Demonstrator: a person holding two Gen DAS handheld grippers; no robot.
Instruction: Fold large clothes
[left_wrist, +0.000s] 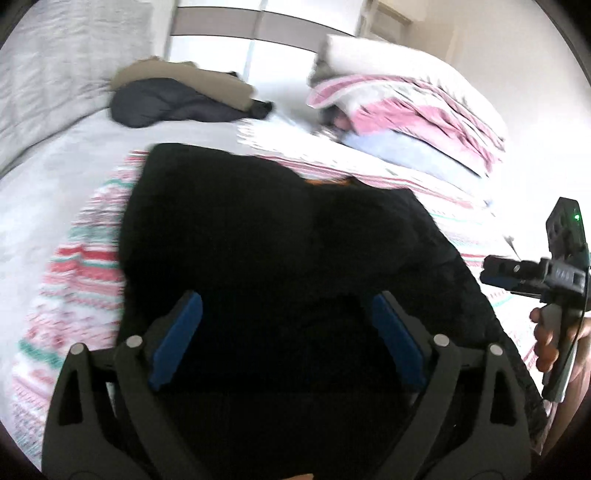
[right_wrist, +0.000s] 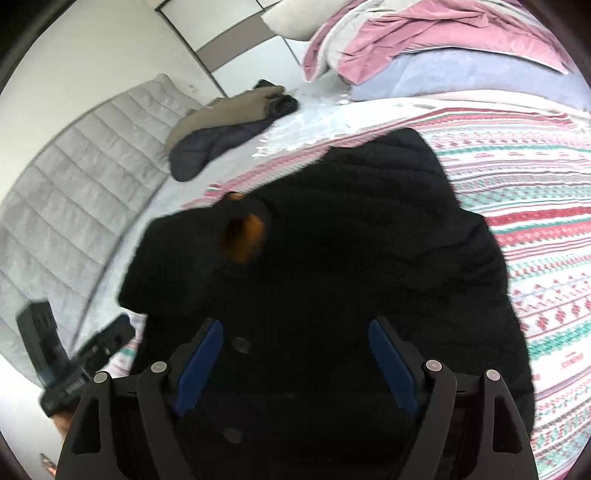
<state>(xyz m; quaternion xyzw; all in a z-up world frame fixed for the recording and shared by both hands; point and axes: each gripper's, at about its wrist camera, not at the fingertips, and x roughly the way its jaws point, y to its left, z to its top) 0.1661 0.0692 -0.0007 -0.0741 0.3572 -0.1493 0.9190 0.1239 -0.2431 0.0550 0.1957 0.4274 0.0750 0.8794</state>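
Folding day, bedroom. Left wrist view: left gripper hangs over a black quilted jacket, blue pads spread wide, nothing pinched btwn them. The jacket lies on a striped red-green-white blanket at the near middle of the bed. Far left sits one dark-and-tan bundle of clothes; far right, one heap of pink-and-white bedding. At the right edge the right gripper shows, a hand on its grip; its jaws can't be read from here.

Right wrist view: right gripper w/ jaws apart above the jacket's near part, empty. Orange lining peeks at a flap far left on the jacket. A grey quilted headboard runs along the left.

Best approach, by my read: each gripper takes a near corner, pinching thru both layers, then lift evenly and carry the edge toward the far side so the padding doesn't bunch.

Count: 2 grippers, 1 jacket, 1 blanket, 1 bundle, 1 bedding heap.
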